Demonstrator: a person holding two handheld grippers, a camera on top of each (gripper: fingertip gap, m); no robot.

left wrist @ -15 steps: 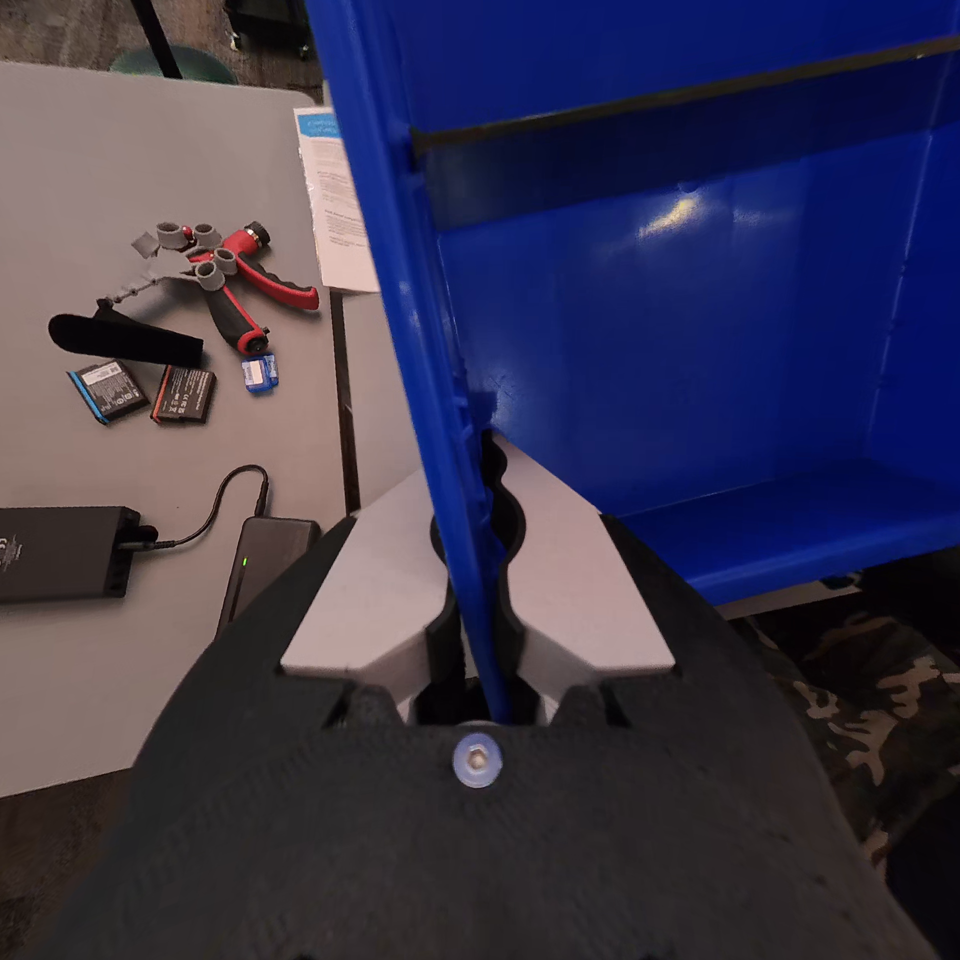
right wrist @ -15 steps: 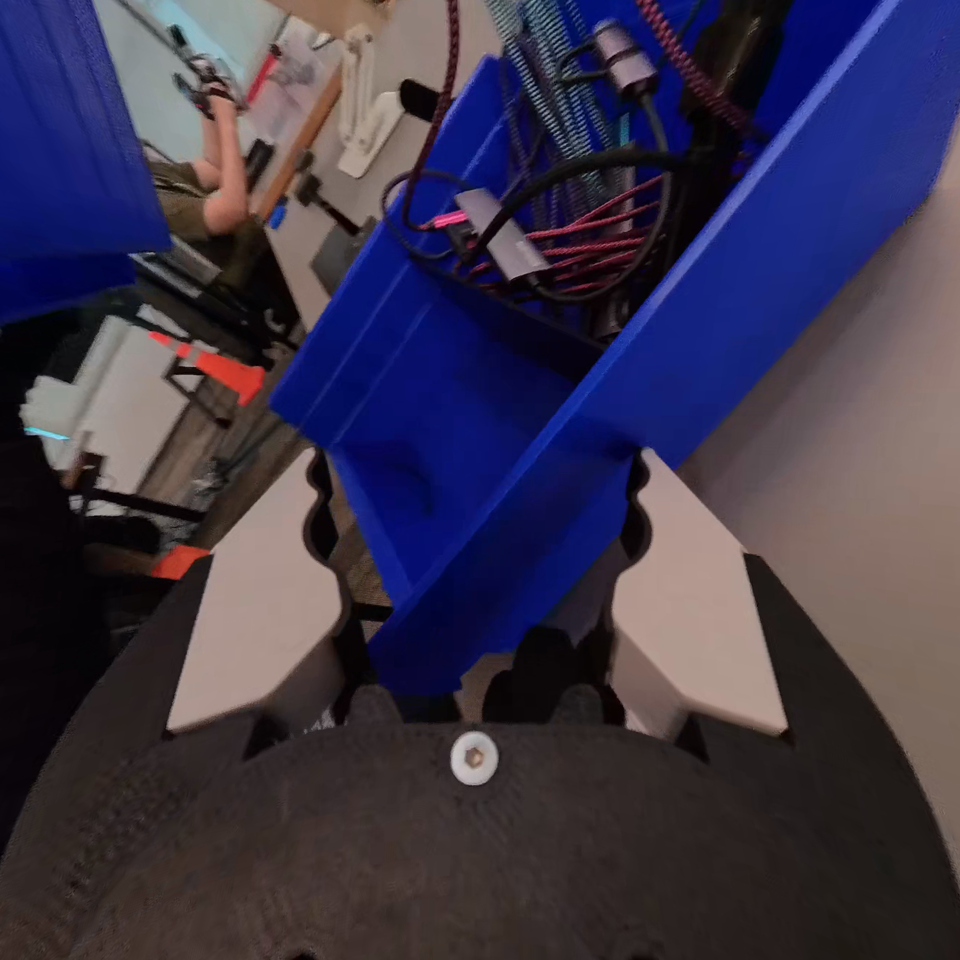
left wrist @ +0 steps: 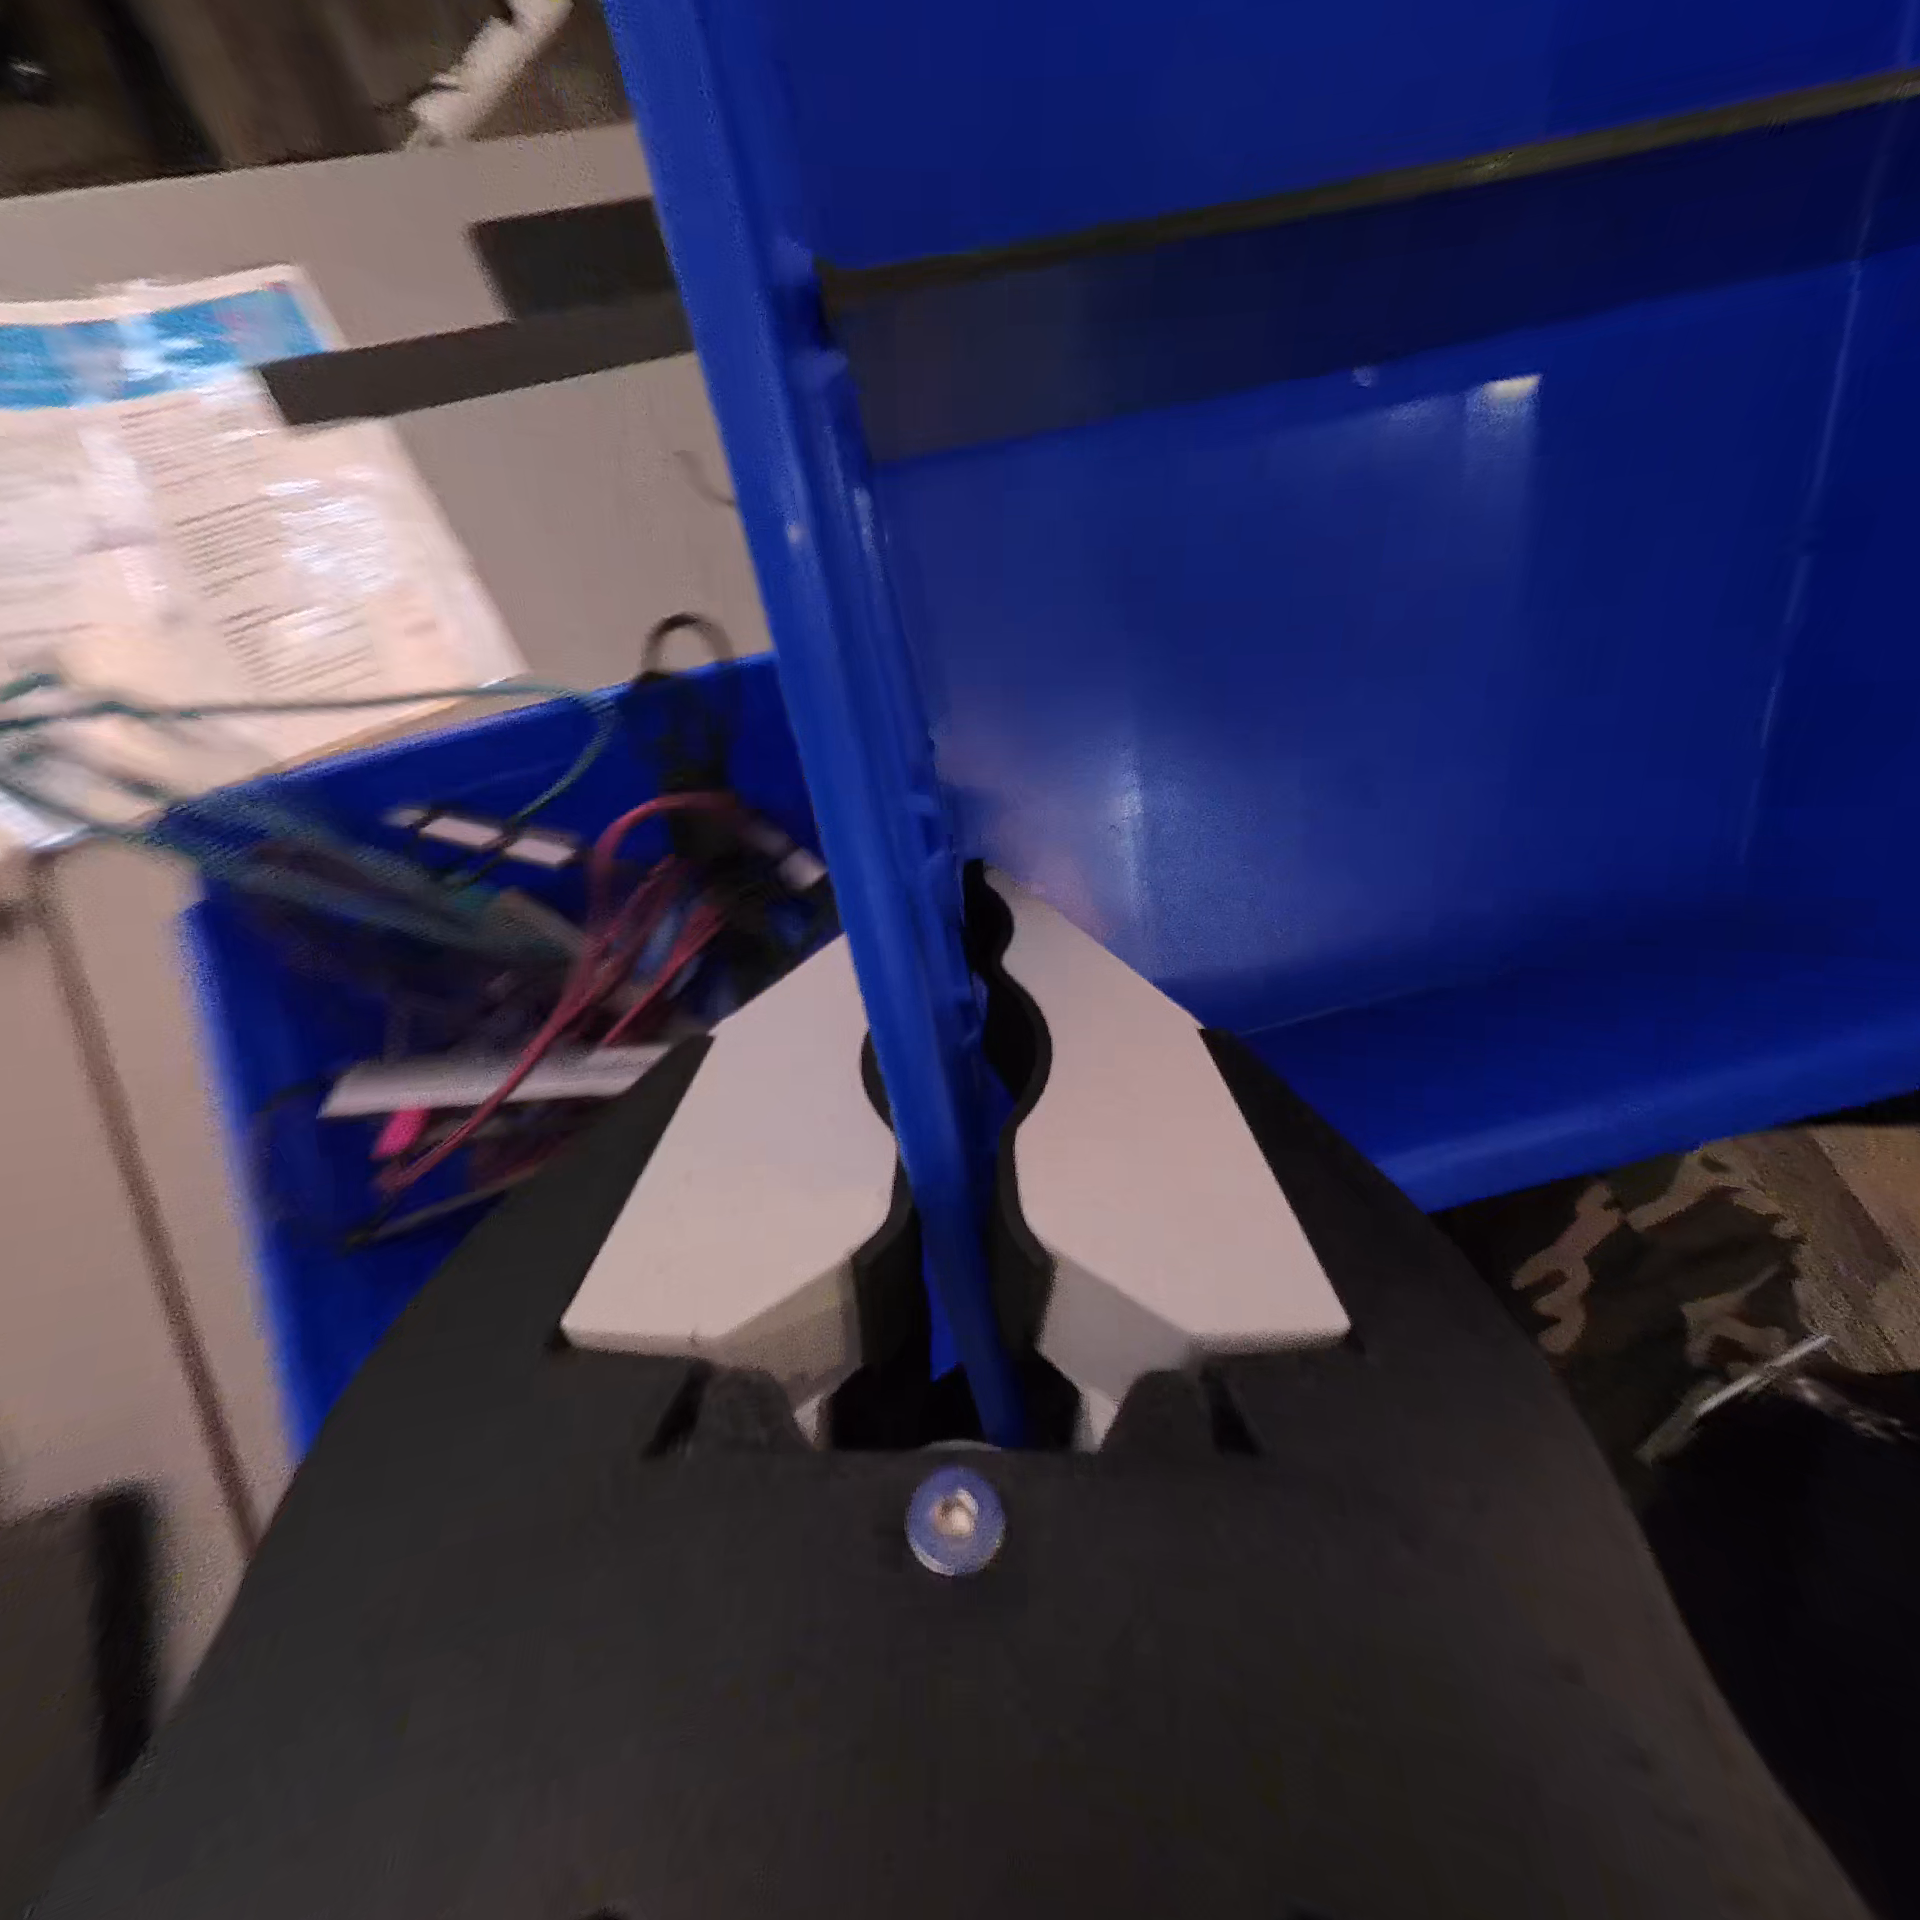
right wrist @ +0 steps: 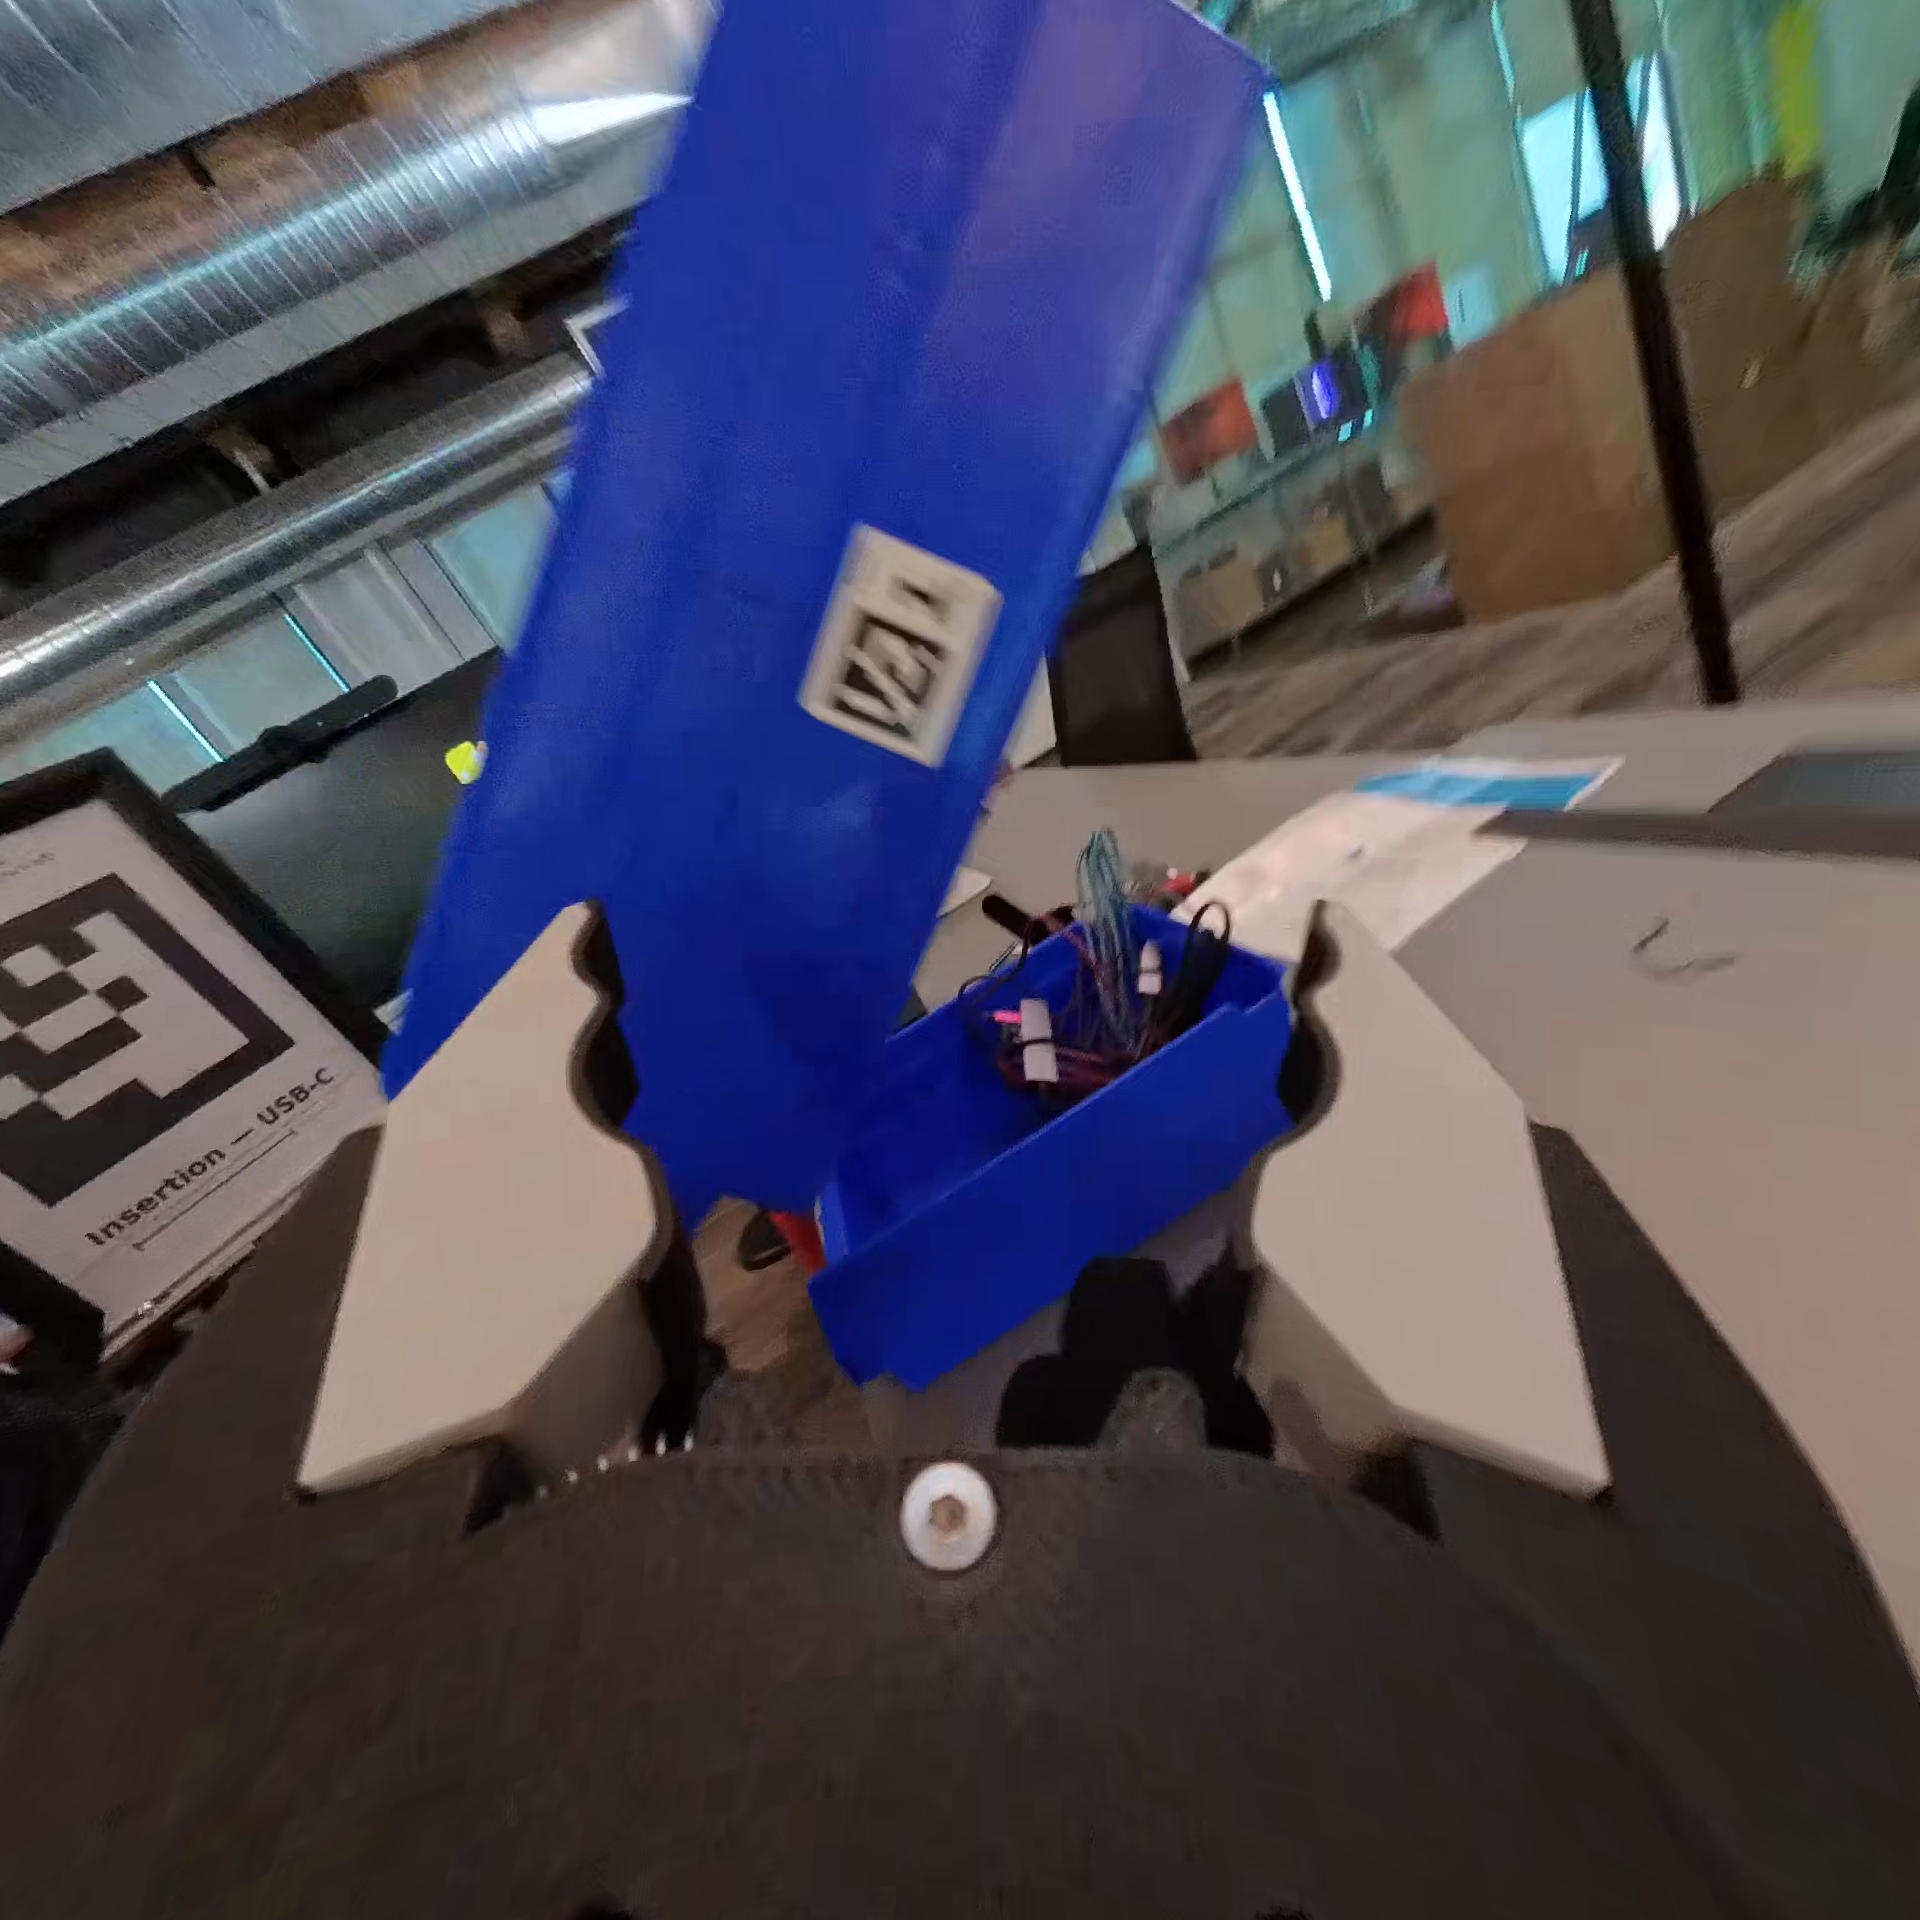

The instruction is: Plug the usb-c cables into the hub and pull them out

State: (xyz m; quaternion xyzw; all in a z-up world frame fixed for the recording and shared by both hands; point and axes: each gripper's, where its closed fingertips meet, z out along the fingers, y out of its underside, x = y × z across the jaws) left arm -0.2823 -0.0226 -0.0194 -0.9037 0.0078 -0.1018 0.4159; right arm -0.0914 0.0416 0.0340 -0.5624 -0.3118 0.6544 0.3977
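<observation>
My left gripper (left wrist: 925,914) is shut on the side wall of an empty blue bin (left wrist: 1351,675) and holds it up, tilted. A second, smaller blue bin (left wrist: 260,1039) sits below on the grey table (left wrist: 582,540), full of tangled red, black and blue cables (left wrist: 623,935) with pale hubs, all blurred. In the right wrist view my right gripper (right wrist: 951,914) is open, and the near end of the cable bin (right wrist: 1039,1226) lies between its fingers. The cables (right wrist: 1101,997) and a pale hub (right wrist: 1034,1039) show inside. The lifted empty bin (right wrist: 831,416) hangs above left.
A printed paper sheet (left wrist: 208,520) lies on the table behind the cable bin, and also shows in the right wrist view (right wrist: 1403,831). A framed sign with a black-and-white marker (right wrist: 104,1039) stands at the left. A black pole (right wrist: 1652,364) rises behind the table. Camouflage fabric (left wrist: 1662,1247) lies lower right. The left gripper's tips are roughly 25 cm from the right gripper's.
My left gripper has swung with the empty bin, so the cable bin now shows below it and the hand tools are gone from view. My right gripper has drawn back from the cable bin.
</observation>
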